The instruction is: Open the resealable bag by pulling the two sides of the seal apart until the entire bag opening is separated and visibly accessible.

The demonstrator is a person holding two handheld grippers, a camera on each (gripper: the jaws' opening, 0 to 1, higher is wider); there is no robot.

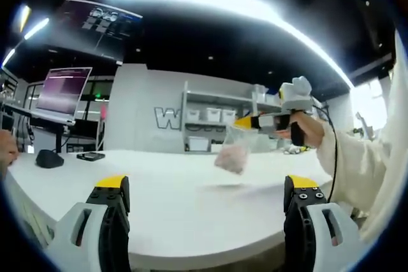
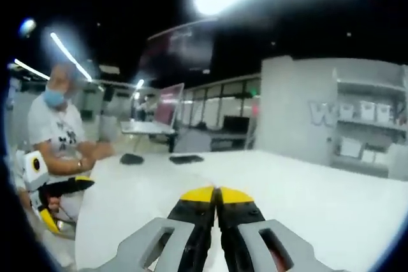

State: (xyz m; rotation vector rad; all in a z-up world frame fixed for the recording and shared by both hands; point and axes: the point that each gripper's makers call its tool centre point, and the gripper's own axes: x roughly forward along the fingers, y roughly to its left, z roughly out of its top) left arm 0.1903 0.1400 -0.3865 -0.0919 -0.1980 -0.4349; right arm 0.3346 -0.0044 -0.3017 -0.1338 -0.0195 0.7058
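Note:
A clear resealable bag (image 1: 233, 151) with pinkish contents hangs above the white table (image 1: 178, 208), right of centre in the left gripper view. My right gripper (image 1: 245, 122), held by a hand in a white sleeve, comes in from the right and is shut on the bag's top edge. My left gripper (image 1: 205, 186) stands wide open near the table's front edge, well short of the bag, with nothing between its jaws. In the right gripper view the right gripper (image 2: 217, 194) has its yellow-tipped jaws pressed together; the bag is hidden below them.
A laptop on a stand (image 1: 60, 93), a black mouse-like object (image 1: 49, 158) and a dark phone (image 1: 90, 155) sit at the table's far left. Shelving with white bins (image 1: 210, 116) stands behind. A person (image 2: 60, 132) sits at the table's left end.

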